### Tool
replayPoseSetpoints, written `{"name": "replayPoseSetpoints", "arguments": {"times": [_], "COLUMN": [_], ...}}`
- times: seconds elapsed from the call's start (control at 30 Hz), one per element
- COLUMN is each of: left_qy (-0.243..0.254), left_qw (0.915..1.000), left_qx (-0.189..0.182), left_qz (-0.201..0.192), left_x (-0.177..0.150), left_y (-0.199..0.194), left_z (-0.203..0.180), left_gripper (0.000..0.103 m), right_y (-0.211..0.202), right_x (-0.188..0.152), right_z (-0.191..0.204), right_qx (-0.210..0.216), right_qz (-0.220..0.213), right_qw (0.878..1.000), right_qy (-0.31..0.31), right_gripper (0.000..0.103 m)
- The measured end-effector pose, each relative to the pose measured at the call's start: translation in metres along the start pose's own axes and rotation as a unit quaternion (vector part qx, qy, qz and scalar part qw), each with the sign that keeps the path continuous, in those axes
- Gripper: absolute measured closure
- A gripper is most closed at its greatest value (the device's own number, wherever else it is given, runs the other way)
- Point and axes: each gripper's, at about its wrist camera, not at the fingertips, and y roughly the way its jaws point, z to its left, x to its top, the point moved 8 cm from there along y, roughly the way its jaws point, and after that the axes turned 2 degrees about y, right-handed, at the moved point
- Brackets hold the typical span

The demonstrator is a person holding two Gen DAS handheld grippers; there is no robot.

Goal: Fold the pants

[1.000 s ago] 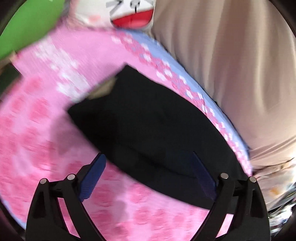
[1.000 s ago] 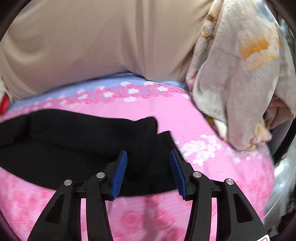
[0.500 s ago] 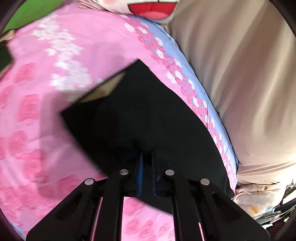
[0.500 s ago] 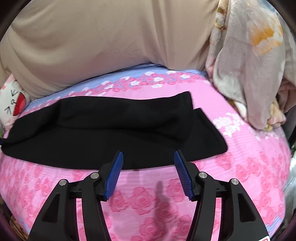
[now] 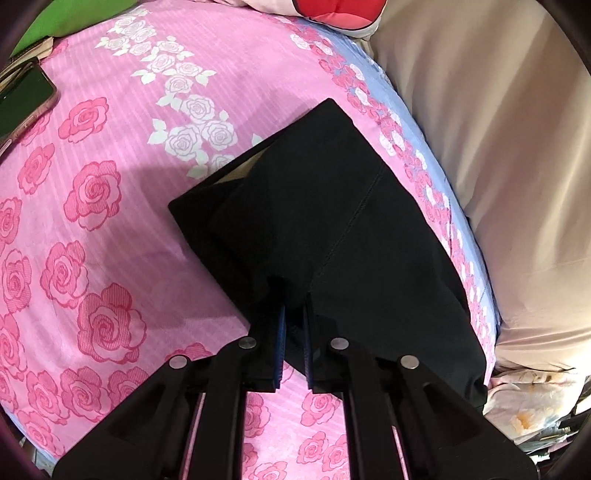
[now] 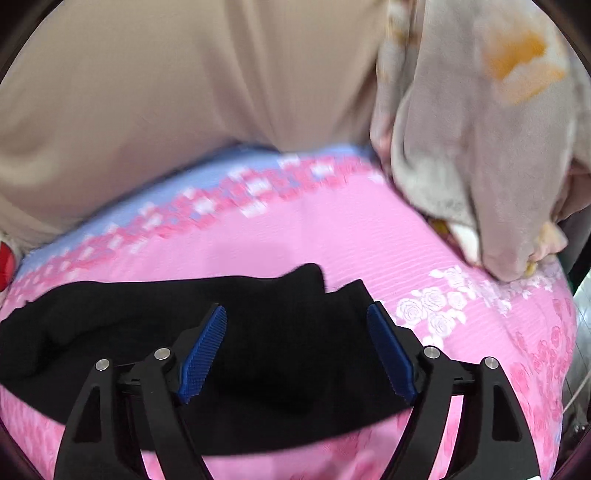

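Note:
Black pants (image 5: 332,221) lie lengthwise on the pink rose bedsheet (image 5: 92,221). In the left wrist view my left gripper (image 5: 293,314) is shut on the near edge of the pants close to the waistband end, whose light inner lining shows. In the right wrist view the leg ends of the pants (image 6: 295,332) lie on the sheet, two layers slightly offset. My right gripper (image 6: 297,317) is open, its blue pads (image 6: 203,347) spread low over the leg ends with nothing held.
A phone (image 5: 22,99) lies on the sheet at far left. A beige cushion (image 5: 498,147) runs along the back edge. A plush toy with a red mouth (image 5: 340,13) sits at the back. A flowered grey blanket (image 6: 480,129) is heaped at the right.
The left gripper closed on the pants' near edge and holds it. The right gripper drew back, then moved in low over the leg ends and opened wider.

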Motion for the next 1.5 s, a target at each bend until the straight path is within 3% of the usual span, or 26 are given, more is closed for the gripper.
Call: {"name": "replayPoseSetpoints", "arguments": {"times": [0.03, 0.07, 0.1, 0.2, 0.23, 0.27, 0.3, 0.37, 0.43, 0.47, 0.6, 0.7, 0.77, 0.87, 0.93, 1.0, 1.07, 1.13, 1.23, 1.33, 1.4, 1.43, 1.5], "left_qy": [-0.002, -0.003, -0.006, -0.010, -0.007, -0.004, -0.002, 0.001, 0.004, 0.005, 0.008, 0.014, 0.013, 0.009, 0.005, 0.007, 0.031, 0.056, 0.087, 0.096, 0.079, 0.067, 0.066], "left_qw": [1.0000, 1.0000, 1.0000, 0.9999, 0.9999, 0.9999, 0.9999, 0.9999, 0.9998, 0.9998, 0.9996, 0.9992, 0.9993, 0.9994, 0.9994, 0.9994, 0.9992, 0.9980, 0.9950, 0.9927, 0.9942, 0.9946, 0.9955], "left_qx": [0.002, 0.003, 0.005, 0.005, 0.006, 0.007, 0.008, 0.009, 0.009, 0.010, 0.023, 0.033, 0.031, 0.022, 0.014, 0.016, 0.023, 0.018, 0.018, 0.072, 0.071, 0.074, 0.065], "left_qz": [0.000, 0.002, 0.004, 0.012, 0.013, 0.014, 0.014, 0.015, 0.014, 0.014, 0.017, 0.018, 0.019, 0.025, 0.030, 0.031, 0.012, -0.024, -0.045, -0.016, 0.020, 0.029, 0.019], "left_x": [0.002, 0.003, 0.004, 0.006, 0.006, 0.005, 0.005, 0.005, 0.007, 0.007, 0.008, 0.008, 0.007, 0.008, 0.009, 0.012, 0.024, 0.039, 0.047, 0.035, 0.020, 0.012, 0.005], "left_y": [0.002, 0.002, 0.003, 0.005, 0.004, 0.004, 0.004, 0.005, 0.007, 0.008, 0.009, 0.010, 0.009, 0.008, 0.007, 0.003, -0.011, -0.036, -0.061, -0.039, -0.015, -0.006, -0.003], "left_z": [-0.002, -0.002, -0.002, -0.003, -0.001, -0.001, -0.001, -0.001, -0.002, -0.003, -0.005, -0.008, -0.008, -0.006, -0.006, -0.009, -0.025, -0.046, -0.063, -0.037, -0.016, -0.004, 0.004], "left_gripper": [0.096, 0.096, 0.096, 0.095, 0.095, 0.095, 0.095, 0.095, 0.095, 0.095, 0.094, 0.094, 0.094, 0.094, 0.095, 0.096, 0.097, 0.096, 0.096, 0.096, 0.096, 0.096, 0.094], "right_y": [0.012, 0.023, 0.018, -0.054, -0.073, -0.084, -0.079, -0.044, -0.023, -0.025, -0.058, -0.061, -0.051, -0.016, -0.001, 0.001, -0.014, -0.054, -0.087, -0.051, -0.012, -0.002, -0.004], "right_x": [0.002, 0.007, 0.018, 0.060, 0.066, 0.064, 0.057, 0.022, -0.015, -0.028, -0.045, -0.050, -0.053, -0.059, -0.065, -0.057, -0.034, 0.006, 0.035, 0.009, -0.032, -0.046, -0.054], "right_z": [0.000, 0.006, 0.009, 0.028, 0.028, 0.020, 0.011, -0.028, -0.073, -0.086, -0.093, -0.066, -0.057, -0.048, -0.040, -0.030, -0.017, -0.001, -0.001, -0.033, -0.050, -0.055, -0.057], "right_qx": [0.014, 0.045, 0.055, 0.082, 0.074, 0.023, -0.001, -0.053, -0.121, -0.122, -0.036, 0.034, 0.036, 0.032, 0.029, 0.039, 0.041, 0.052, 0.053, 0.030, 0.013, 0.006, 0.015], "right_qz": [0.016, 0.043, 0.030, -0.100, -0.129, -0.147, -0.140, -0.062, -0.001, 0.008, -0.008, 0.000, 0.013, 0.046, 0.064, 0.053, 0.022, -0.044, -0.085, -0.025, 0.037, 0.052, 0.043], "right_qw": [1.000, 0.998, 0.998, 0.990, 0.985, 0.980, 0.979, 0.983, 0.981, 0.984, 0.999, 0.999, 0.999, 0.998, 0.998, 0.998, 0.999, 0.997, 0.994, 0.999, 0.999, 0.998, 0.999], "right_qy": [-0.002, -0.005, -0.005, -0.063, -0.086, -0.132, -0.151, -0.163, -0.153, -0.132, -0.035, -0.007, -0.003, -0.001, 0.002, 0.009, -0.008, -0.021, -0.035, -0.021, -0.019, -0.021, -0.009], "right_gripper": [0.096, 0.097, 0.097, 0.097, 0.096, 0.094, 0.089, 0.087, 0.084, 0.082, 0.052, 0.040, 0.034, 0.037, 0.082, 0.090, 0.092, 0.092, 0.092, 0.092, 0.091, 0.091, 0.088]}}
